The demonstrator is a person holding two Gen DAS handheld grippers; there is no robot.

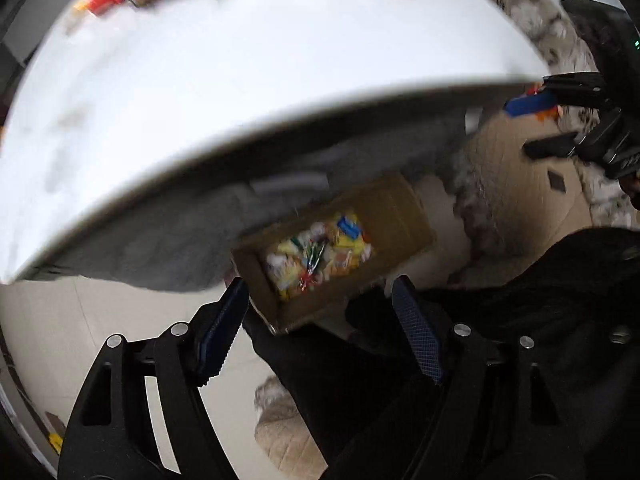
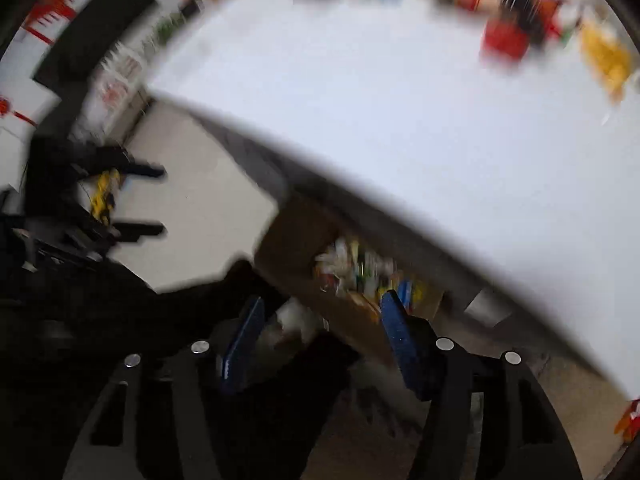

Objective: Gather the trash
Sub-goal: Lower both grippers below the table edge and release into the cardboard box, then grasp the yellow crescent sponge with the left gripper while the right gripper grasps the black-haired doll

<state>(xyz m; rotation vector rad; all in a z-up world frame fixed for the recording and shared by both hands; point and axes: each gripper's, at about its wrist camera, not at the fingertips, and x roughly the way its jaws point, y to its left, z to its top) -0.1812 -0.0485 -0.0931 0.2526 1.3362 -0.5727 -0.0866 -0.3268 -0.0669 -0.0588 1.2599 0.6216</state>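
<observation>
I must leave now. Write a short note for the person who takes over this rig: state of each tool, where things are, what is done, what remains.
Left tool: open, nothing between the pads, above the cardboard box.
Right tool: open, also empty, above the same box.
Box: on the floor under the white table's edge, already holding wrappers.
A blue wrapper shows beside the right tool, seemingly falling.
Left: blurred colourful items along the table's far side.

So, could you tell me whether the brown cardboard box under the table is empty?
Not empty: the brown cardboard box holds colourful wrappers.
</observation>
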